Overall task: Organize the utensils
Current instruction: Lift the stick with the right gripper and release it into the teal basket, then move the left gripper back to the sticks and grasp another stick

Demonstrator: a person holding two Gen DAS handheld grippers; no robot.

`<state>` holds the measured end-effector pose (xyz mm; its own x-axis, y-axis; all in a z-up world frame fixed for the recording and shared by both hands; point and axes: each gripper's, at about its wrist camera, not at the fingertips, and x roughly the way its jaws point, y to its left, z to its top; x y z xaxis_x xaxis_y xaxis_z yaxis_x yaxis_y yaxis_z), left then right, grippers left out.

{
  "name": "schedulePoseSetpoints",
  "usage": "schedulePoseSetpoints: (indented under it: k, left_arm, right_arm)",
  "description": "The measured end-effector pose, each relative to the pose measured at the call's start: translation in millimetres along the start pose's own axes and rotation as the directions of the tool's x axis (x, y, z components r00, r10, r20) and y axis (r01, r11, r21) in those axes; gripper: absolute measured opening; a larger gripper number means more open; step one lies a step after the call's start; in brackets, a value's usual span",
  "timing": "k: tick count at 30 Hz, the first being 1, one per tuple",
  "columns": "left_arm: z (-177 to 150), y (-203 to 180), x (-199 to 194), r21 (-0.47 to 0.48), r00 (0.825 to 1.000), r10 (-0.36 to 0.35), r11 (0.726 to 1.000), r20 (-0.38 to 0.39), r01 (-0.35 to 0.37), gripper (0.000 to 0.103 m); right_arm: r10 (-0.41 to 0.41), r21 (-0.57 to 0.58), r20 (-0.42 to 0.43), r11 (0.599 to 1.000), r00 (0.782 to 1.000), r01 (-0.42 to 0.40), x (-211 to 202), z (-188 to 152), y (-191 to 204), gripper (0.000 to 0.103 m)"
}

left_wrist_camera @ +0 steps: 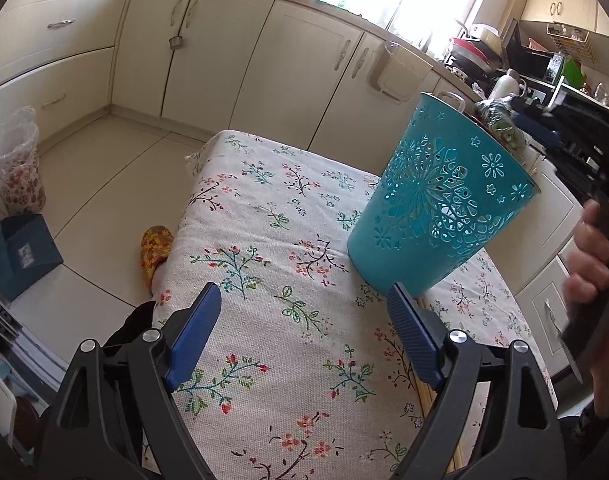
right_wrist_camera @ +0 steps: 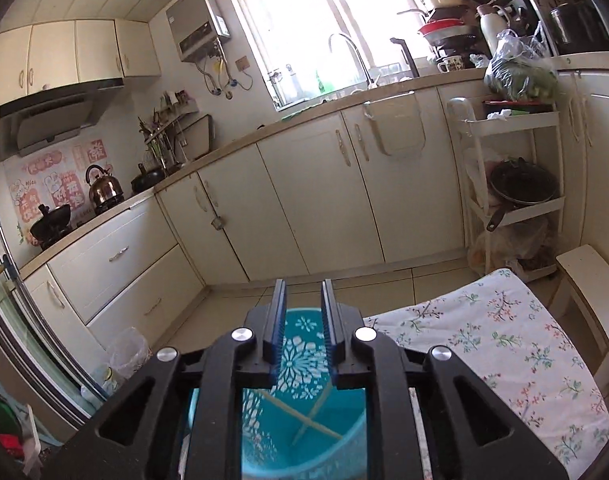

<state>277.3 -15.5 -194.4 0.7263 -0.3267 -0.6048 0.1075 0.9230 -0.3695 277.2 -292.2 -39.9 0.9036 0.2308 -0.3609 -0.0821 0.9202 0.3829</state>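
A teal perforated basket (left_wrist_camera: pixel 444 200) stands on the table with the floral cloth (left_wrist_camera: pixel 264 220), at its far right. My left gripper (left_wrist_camera: pixel 304 292) hovers over the cloth in front of the basket, open wide with nothing between its fingers. In the right wrist view my right gripper (right_wrist_camera: pixel 303 286) hangs just above the basket (right_wrist_camera: pixel 304 332) and looks down into it. Its jaws stand a narrow gap apart with nothing between them. Two wooden chopsticks (right_wrist_camera: pixel 308 420) lie crossed inside the basket.
A person's hand (left_wrist_camera: pixel 588 248) grips the other tool's handle at the right edge. A foot in a patterned slipper (left_wrist_camera: pixel 156 252) rests on the floor left of the table. A white shelf rack (right_wrist_camera: pixel 512 184) and a pale stool (right_wrist_camera: pixel 592 288) stand beyond the table.
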Motion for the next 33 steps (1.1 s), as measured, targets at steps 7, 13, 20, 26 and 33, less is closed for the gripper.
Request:
schedulePoseSetpoints:
  k: [7, 13, 20, 26, 33]
  left_arm:
    - [0.9, -1.1, 0.4, 0.004, 1.0, 0.026, 1.0, -0.005, -0.026, 0.082]
    - [1.2, -9.0, -5.5, 0.043, 0.998, 0.065, 0.997, 0.008, -0.065, 0.084]
    - [-0.8, -9.0, -12.3, 0.045, 0.996, 0.086, 0.995, -0.011, -0.086, 0.084]
    - [-5.0, -14.9, -12.3, 0.065, 0.995, 0.092, 0.994, -0.033, -0.09, 0.085]
    - [-7.5, -31.3, -3.8, 0.111, 0.992, 0.09, 0.991, -0.084, -0.08, 0.085]
  right_arm:
    - [-0.049, 0.03, -0.037, 0.998, 0.998, 0.05, -62.3, -47.5, -20.1, 0.019]
    - [-0.08, -0.007, -0.29, 0.997, 0.954, 0.082, -46.8, -110.5, -30.9, 0.017]
    - [-0.097, -0.077, -0.434, 0.995, 0.896, 0.07, -12.0, -144.5, -19.8, 0.015]
    - [-0.149, -0.121, -0.49, 0.987, 0.859, 0.102, 7.7, -157.4, -18.4, 0.013]
    - [-0.184, -0.179, -0.504, 0.978, 0.844, 0.106, 7.5, -157.1, -17.6, 0.013]
